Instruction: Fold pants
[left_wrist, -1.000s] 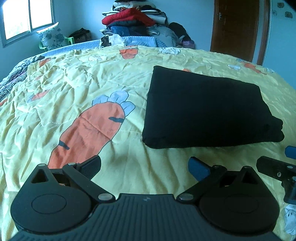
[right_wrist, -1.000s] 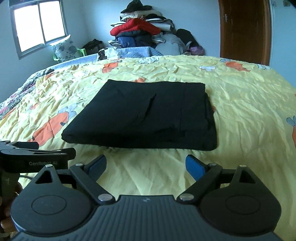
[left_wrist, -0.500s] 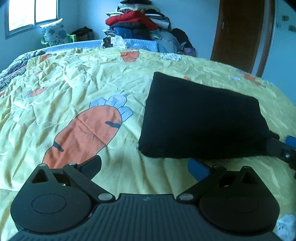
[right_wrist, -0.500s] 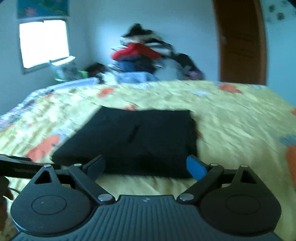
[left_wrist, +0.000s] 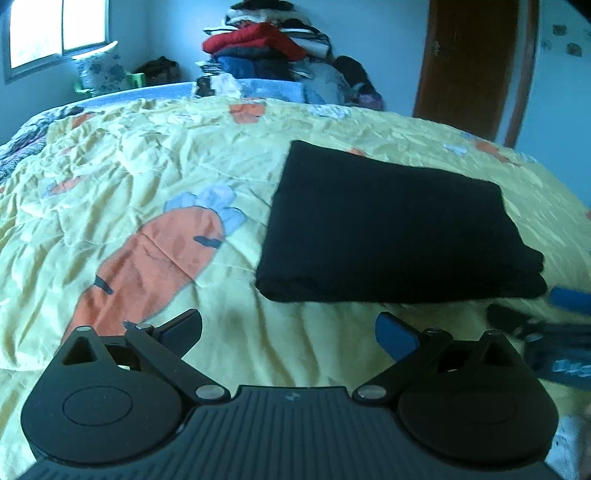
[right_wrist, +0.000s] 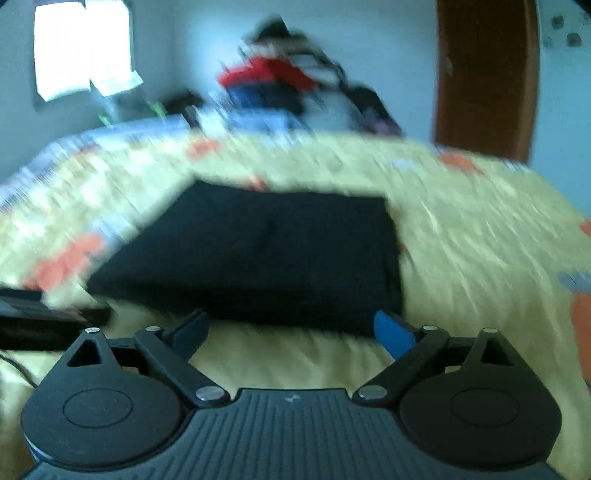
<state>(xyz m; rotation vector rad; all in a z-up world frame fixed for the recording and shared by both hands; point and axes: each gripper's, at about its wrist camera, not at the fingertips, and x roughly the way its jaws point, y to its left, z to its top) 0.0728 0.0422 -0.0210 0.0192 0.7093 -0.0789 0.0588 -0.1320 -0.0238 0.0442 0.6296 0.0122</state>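
The black pants (left_wrist: 388, 232) lie folded into a flat rectangle on the yellow carrot-print bedspread (left_wrist: 147, 177). They also show, blurred, in the right wrist view (right_wrist: 266, 251). My left gripper (left_wrist: 288, 332) is open and empty, above the bedspread just short of the pants' near left corner. My right gripper (right_wrist: 290, 332) is open and empty, close in front of the pants' near edge. The right gripper's tips also show in the left wrist view (left_wrist: 546, 314), beside the pants' near right corner.
A heap of clothes (left_wrist: 273, 48) is stacked beyond the far end of the bed. A brown door (left_wrist: 476, 62) is at the back right and a window (left_wrist: 55, 33) at the back left. The left gripper's body (right_wrist: 40, 317) shows at the right wrist view's left edge.
Both grippers have tilted upward, so the pants sit lower in each view. The right wrist view has become motion-blurred. The pants have not moved and both grippers stay open.
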